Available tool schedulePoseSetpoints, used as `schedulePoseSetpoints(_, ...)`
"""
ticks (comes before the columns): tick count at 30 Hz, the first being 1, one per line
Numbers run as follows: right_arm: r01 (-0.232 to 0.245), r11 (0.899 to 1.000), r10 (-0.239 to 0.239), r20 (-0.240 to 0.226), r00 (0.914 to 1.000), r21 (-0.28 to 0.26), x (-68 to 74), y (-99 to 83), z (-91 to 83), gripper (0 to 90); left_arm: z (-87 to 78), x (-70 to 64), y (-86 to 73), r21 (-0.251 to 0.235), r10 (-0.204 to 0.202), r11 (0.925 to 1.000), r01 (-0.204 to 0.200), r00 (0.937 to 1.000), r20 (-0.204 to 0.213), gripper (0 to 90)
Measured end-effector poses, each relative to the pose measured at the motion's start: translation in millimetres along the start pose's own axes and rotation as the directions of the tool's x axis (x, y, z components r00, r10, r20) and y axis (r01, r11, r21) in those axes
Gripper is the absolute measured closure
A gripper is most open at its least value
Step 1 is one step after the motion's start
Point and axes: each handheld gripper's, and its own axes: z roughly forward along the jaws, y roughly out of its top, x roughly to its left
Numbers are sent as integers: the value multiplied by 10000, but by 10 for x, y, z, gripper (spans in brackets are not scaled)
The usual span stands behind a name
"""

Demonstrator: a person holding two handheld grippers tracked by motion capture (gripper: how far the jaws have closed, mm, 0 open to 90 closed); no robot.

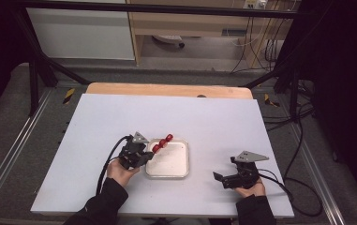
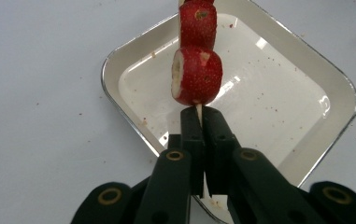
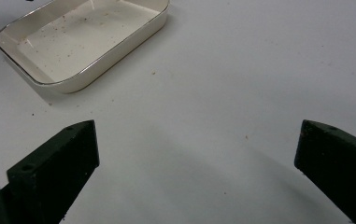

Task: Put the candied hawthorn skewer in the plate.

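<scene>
Your left gripper (image 2: 199,112) is clenched on a skewer (image 2: 198,110): the two jaws press together with the thin pale stick pinched between them, and the stick runs down behind the jaws to show again below them. Just past the jaw tips sits a strawberry (image 2: 197,75), cut flat on one side so its pale core shows, and a second strawberry (image 2: 198,23) sits right above it on the same stick, the two touching. In the high view you hold the skewer (image 1: 162,143) slanting up and away from your left gripper (image 1: 144,157), its red pieces over the near-left corner and left rim of the tray (image 1: 178,176). I count three red pieces there, though they are small.

The tray (image 2: 334,79) is white, square with rounded corners and a thin metal edge, and lies flat on the table (image 1: 213,122). Red specks dot its floor. From the left gripper view the strawberries hang above the tray's floor; whether they touch it I cannot tell.

Your right gripper (image 3: 196,154) is released, jaws spread wide with bare table between them. It holds nothing. In the high view it (image 1: 223,178) rests low at the table's near right, well apart from the tray. From the right gripper view the tray (image 3: 115,56) lies ahead to the upper left.
</scene>
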Motion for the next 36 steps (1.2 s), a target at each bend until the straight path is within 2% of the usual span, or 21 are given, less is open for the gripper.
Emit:
schedulePoseSetpoints(8, -56, 10000, 56, -9, 10000, -8, -5, -3, 0, 4, 177, -69, -48, 508, -71, 9987, 80, 9998, -177, 878)
schedulePoseSetpoints(16, -61, 10000, 61, -31, 10000, -10, -7, -6, -2, 5, 198, -139, -114, 527, -18, 9986, 30, 9997, -243, 877)
schedulePoseSetpoints(22, -106, 9999, 106, -26, 9999, 28, -3, -7, 1, 5, 194, -142, -120, 495, 69, 9988, -56, 9996, -265, 851)
schedulePoseSetpoints(24, -63, 10000, 63, -15, 10000, 12, -7, -6, 0, 5, 185, -141, -119, 460, 121, 9989, -101, 9990, -422, 790)
schedulePoseSetpoints(27, -90, 10000, 90, -9, 10000, 7, -5, -7, -5, 5, 142, -128, -122, 218, 138, 9997, -129, 9989, -440, 724)
schedulePoseSetpoints(33, -67, 10000, 67, -1, 10000, 6, -7, -6, -4, 5, -5, -71, -145, -157, 102, 9998, -105, 9998, -145, 499)
schedulePoseSetpoints(36, -99, 9999, 99, 10, 10000, -25, -8, -2, -9, 6, -82, -25, -181, -91, 77, 9999, -77, 10000, 39, 368)
